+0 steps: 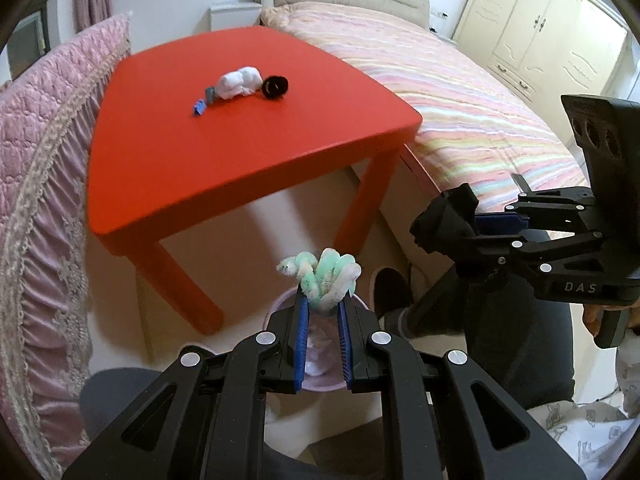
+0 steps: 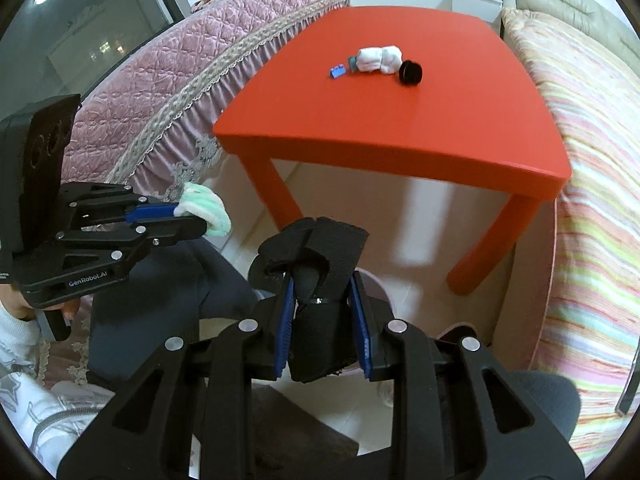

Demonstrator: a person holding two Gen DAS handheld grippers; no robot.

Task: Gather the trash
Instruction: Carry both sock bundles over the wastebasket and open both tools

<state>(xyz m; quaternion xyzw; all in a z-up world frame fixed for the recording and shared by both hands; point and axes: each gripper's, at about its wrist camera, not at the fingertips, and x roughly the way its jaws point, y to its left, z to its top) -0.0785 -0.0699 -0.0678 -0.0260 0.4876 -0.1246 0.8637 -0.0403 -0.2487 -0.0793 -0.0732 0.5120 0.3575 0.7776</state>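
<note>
Claw [image 1: 323, 312] before red bedroom table [image 1: 248, 152]

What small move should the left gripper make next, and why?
Probably open the left gripper: it is shut on the green-white wad, which hangs right above the pink bin, so releasing should drop it in.

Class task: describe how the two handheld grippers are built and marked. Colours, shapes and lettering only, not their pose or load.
Both are black linkage frames with silver rivets and blue ribbed pads on the fingers. The left gripper reads "GenRobot.AI" on its side; the right gripper reads "DAS". Each has a black upright block with round holes and a black handle. No cables show.
</note>
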